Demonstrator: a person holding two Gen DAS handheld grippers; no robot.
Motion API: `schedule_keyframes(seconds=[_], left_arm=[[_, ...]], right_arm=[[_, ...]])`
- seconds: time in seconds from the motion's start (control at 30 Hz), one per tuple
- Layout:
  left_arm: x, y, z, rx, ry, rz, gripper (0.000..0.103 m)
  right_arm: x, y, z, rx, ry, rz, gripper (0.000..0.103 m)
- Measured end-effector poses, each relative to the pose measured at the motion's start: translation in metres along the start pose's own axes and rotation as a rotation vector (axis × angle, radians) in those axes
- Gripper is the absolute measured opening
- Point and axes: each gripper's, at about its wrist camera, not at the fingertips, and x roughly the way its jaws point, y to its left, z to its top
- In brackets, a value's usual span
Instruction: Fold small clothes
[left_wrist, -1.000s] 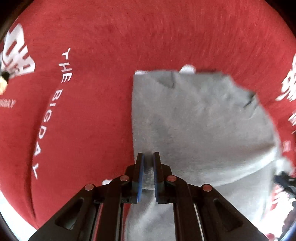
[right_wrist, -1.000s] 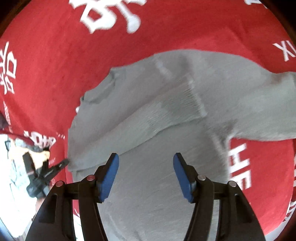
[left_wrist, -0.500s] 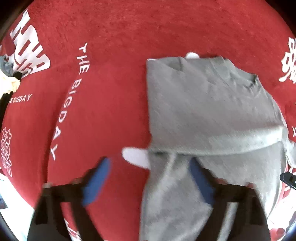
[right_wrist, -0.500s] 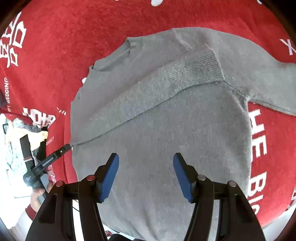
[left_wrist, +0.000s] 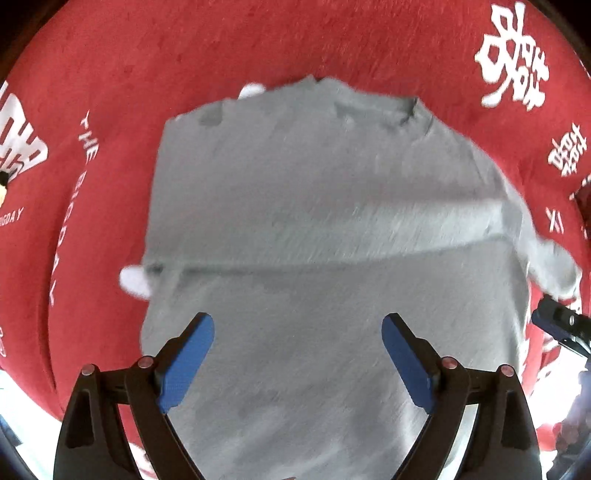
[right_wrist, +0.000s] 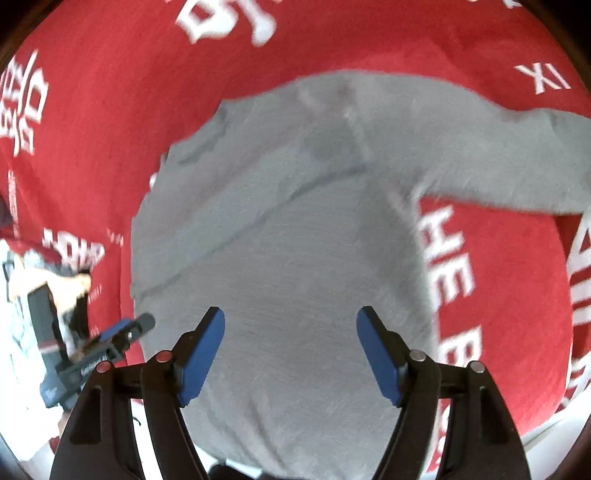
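Note:
A small grey knit sweater (left_wrist: 325, 206) lies flat on a red cloth (left_wrist: 110, 155) with white lettering. One sleeve is folded across its chest as a pale band (left_wrist: 406, 232); the other sleeve (right_wrist: 517, 147) stretches out to the right in the right wrist view. My left gripper (left_wrist: 297, 332) hovers wide open over the sweater's lower body, nothing between its blue pads. My right gripper (right_wrist: 290, 326) hangs over the sweater (right_wrist: 295, 240) too, its jaws opening, with only cloth far below them. The left gripper's tip (right_wrist: 125, 330) shows at the sweater's left edge.
The red cloth (right_wrist: 110, 92) covers the whole surface; its edge drops to a pale floor at the lower corners. A hand holding the left gripper (right_wrist: 70, 295) shows at far left in the right wrist view. The right gripper's tip (left_wrist: 554, 321) pokes in at right.
My left gripper let go of the sweater's edge, opened wide and shifted over the garment's body. The right gripper widened slightly, and its view of the sweater shifted.

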Motion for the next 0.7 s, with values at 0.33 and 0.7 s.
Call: schedule_keyframes(seconds=[0.33, 0.7], left_arm=[[0.032, -0.003, 0.054, -0.041, -0.055, 0.097, 0.093], [0.045, -0.002, 0.016, 0.084, 0.064, 0.117, 0.093]], right_arm=[[0.040, -0.028, 0.094, 0.037, 0.011, 0.004, 0.005], [-0.002, -0.074, 0.055, 0.081, 0.003, -0.021, 0.022]])
